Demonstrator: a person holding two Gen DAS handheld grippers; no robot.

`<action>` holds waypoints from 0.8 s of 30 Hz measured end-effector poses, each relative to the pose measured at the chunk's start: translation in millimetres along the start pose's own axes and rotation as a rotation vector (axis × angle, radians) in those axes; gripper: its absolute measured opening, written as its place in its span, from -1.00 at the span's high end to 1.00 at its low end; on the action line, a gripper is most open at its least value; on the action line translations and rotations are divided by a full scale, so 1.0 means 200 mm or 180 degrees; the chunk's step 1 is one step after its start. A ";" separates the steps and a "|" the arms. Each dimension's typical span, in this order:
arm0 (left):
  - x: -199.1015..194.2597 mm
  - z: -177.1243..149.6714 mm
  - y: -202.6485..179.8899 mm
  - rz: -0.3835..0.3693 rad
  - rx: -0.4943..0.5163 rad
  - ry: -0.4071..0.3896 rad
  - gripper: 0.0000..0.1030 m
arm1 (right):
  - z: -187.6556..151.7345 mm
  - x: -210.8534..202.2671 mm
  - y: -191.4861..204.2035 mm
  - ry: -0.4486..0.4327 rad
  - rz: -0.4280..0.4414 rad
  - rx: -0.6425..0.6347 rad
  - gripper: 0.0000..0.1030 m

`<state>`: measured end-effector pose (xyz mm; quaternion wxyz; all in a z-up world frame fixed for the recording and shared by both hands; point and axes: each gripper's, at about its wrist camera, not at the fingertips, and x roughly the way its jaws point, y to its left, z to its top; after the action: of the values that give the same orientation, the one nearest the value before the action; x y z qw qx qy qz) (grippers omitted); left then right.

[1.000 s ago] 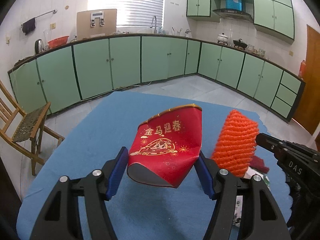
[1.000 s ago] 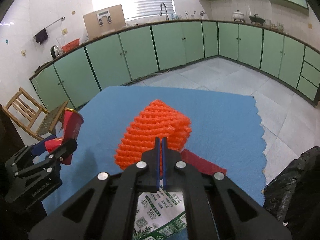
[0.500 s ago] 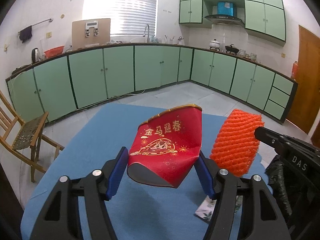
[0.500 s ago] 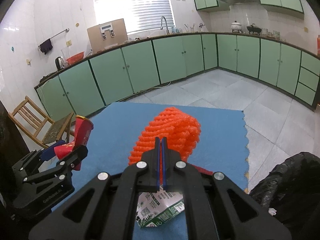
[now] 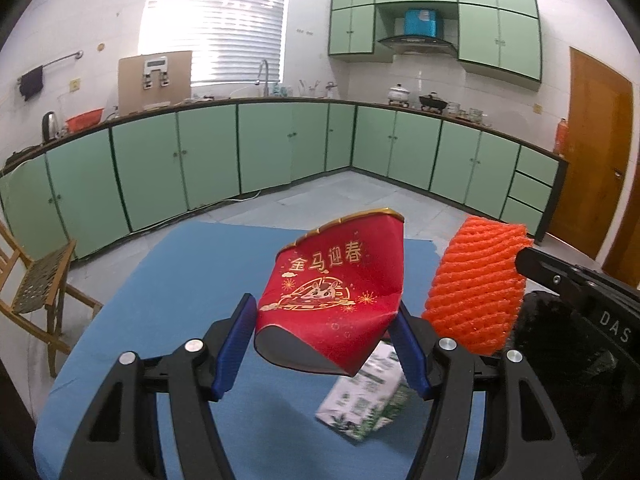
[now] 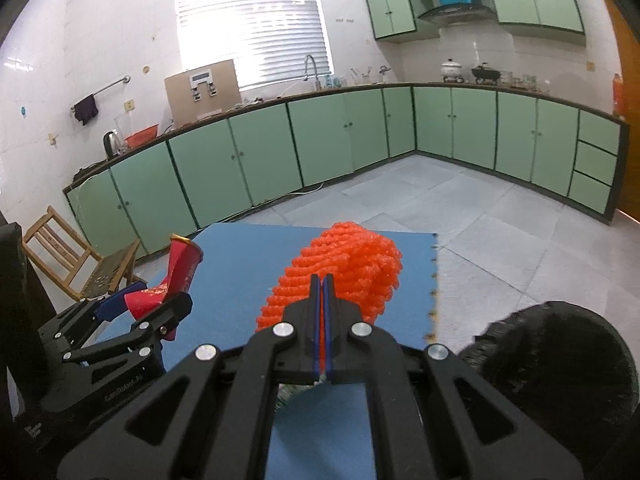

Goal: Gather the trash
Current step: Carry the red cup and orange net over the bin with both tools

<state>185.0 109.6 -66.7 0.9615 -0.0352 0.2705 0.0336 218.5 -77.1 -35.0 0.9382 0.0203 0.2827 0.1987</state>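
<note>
My left gripper (image 5: 326,340) is shut on a crushed red paper cup (image 5: 336,296) with gold print, held above the blue table mat (image 5: 180,300). The cup also shows in the right wrist view (image 6: 176,280). My right gripper (image 6: 322,300) is shut on an orange foam fruit net (image 6: 348,272), held up above the mat; the net shows at the right of the left wrist view (image 5: 476,288). A green and white carton (image 5: 368,404) lies on the mat below the cup. A black trash bag (image 6: 552,368) sits at the right.
The blue mat (image 6: 240,272) covers the table, with its right edge near the trash bag (image 5: 560,360). A wooden chair (image 6: 76,256) stands left of the table. Green kitchen cabinets (image 5: 280,152) line the far walls across a tiled floor.
Both grippers have risen with their loads and the views tilt up. The orange net moved right toward the black bag. The carton now lies uncovered on the mat.
</note>
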 end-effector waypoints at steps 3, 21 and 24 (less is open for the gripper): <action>-0.02 0.00 -0.07 -0.0065 0.0048 -0.0023 -0.25 | -0.01 -0.08 -0.06 -0.0038 -0.0079 0.0010 0.99; -0.11 -0.05 -0.53 -0.0517 0.0306 -0.0044 -0.24 | -0.13 -0.50 -0.47 -0.0220 -0.0568 0.0155 1.00; -0.11 -0.07 -0.61 -0.0623 0.0371 -0.0032 -0.24 | -0.15 -0.54 -0.53 -0.0237 -0.0643 0.0202 1.00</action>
<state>168.6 -15.1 -60.4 0.9619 -0.0052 0.2625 -0.0760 158.3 -219.1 -19.3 0.9621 0.0288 0.2545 0.0932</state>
